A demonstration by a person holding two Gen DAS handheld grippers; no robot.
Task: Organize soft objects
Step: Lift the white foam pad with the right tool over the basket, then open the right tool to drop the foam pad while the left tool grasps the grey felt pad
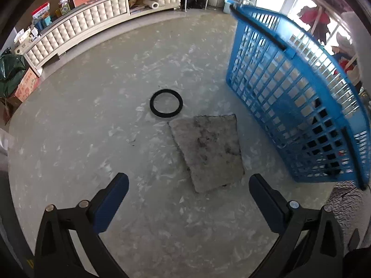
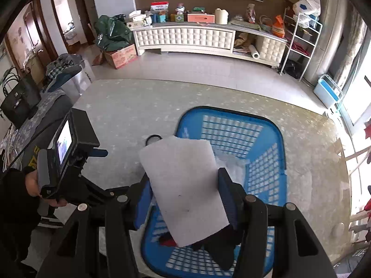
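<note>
The right gripper is clamped on a white foam sheet, holding it directly above the open blue basket, which has dark items in its bottom. The left gripper stands wide apart with nothing between its fingers, just beside the basket; a dirty grey pad lies flat on the table near the basket's wall, with a black ring just beyond it

White foam sheet hides basket contents; dark items beneath unidentifiable.
</note>
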